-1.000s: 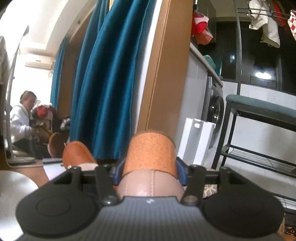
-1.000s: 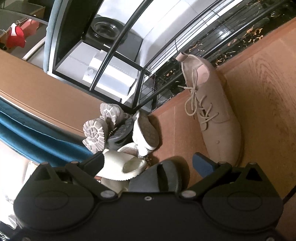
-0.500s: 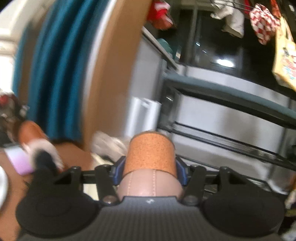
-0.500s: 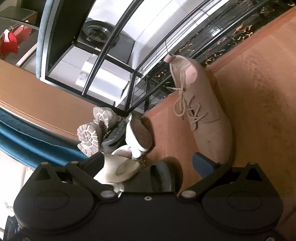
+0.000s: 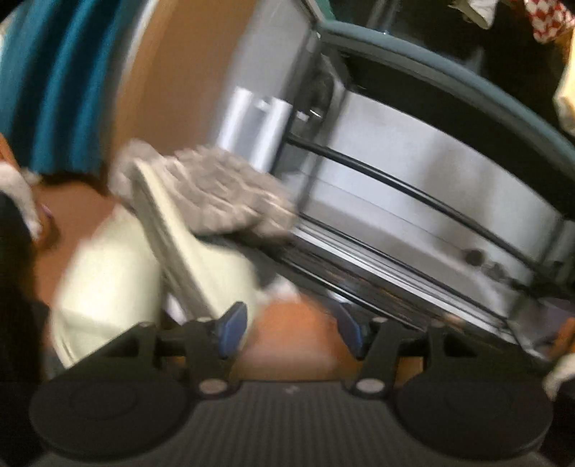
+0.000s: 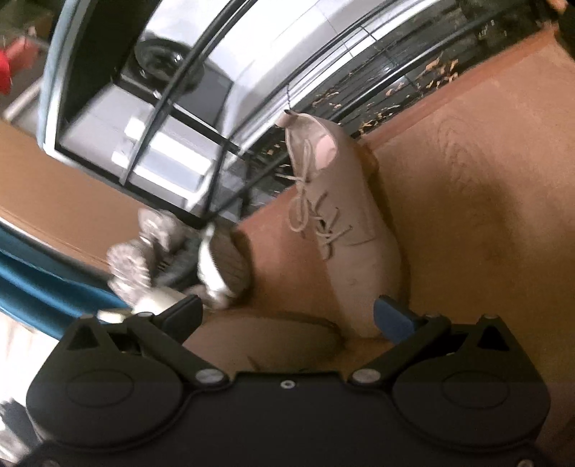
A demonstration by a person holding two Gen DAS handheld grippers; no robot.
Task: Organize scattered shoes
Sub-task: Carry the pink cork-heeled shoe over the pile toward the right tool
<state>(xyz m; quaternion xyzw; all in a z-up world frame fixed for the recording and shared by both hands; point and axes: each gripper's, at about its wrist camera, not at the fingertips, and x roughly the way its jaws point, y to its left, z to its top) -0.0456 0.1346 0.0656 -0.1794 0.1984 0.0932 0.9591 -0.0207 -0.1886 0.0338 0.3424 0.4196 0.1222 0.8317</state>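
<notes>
My left gripper point(image 5: 291, 325) is shut on a tan boot point(image 5: 294, 337) with a cork-coloured heel; the view is blurred. Just ahead lie a cream slide sandal point(image 5: 118, 283) and a grey lugged shoe sole point(image 5: 215, 194), beside a black wire shoe rack point(image 5: 413, 230). My right gripper point(image 6: 287, 316) is open and empty above the wooden floor. The matching tan lace-up boot point(image 6: 345, 230) lies on the floor just ahead of its right finger, toe towards me, top against the rack point(image 6: 222, 143). A heap of grey and white shoes point(image 6: 179, 251) lies to the left.
A blue curtain point(image 5: 54, 89) and a wooden panel point(image 5: 172, 82) stand at the left. A white washing machine point(image 6: 251, 72) is behind the rack. Clothes point(image 5: 546, 18) hang at top right. The rack's top has a teal cushioned edge point(image 5: 449, 72).
My left gripper has swung right and down with the boot, from facing the curtain to the shoe heap and rack. My right gripper has drifted closer to the tan boot on the floor.
</notes>
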